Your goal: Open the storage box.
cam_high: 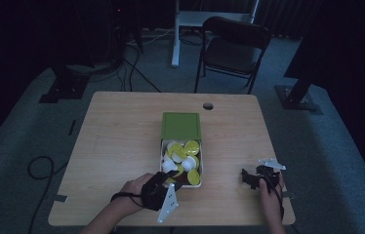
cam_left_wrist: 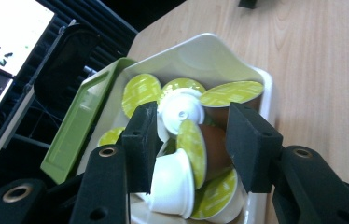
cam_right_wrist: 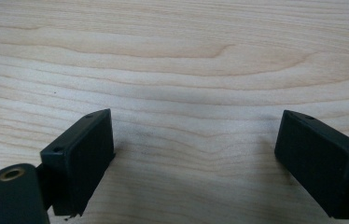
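Dim room, wooden tabletop (cam_high: 122, 146), person at the near edge with a hand-held gripper in each hand.

Left hand-held gripper (cam_left_wrist: 192, 140): at about 6 o'clock of the tabletop, nose in at the near end of the white tray (cam_left_wrist: 200, 51). In the left gripper view a capsule (cam_left_wrist: 199, 150), brown-bodied with a lime-green foil lid, lies on its side between the jaws. The jaws stand partly apart. The left pad sits against a white capsule (cam_left_wrist: 175, 182) and the brown one beside it; the right pad looks close to the brown body, but I cannot tell whether it presses. So: capsule between the jaws, grip not certain.

Tray: middle of the tabletop, a little toward 5 o'clock, long side running 12 to 6. Heaped with capsules, some showing green lids, some white bottoms, tilted every way and touching one another. Green lid (cam_high: 181, 126) of the tray lies flat at its 12 o'clock end, touching or just beside it.

Right hand-held gripper (cam_high: 254, 177): at about 4 o'clock, resting low near the tabletop's edge, well apart from the tray. Its own view shows both jaws spread wide over bare wood grain, nothing between them. Open.

Cable hole (cam_high: 208, 106) at 1 o'clock. Folding chair (cam_high: 232, 48) beyond the far edge.
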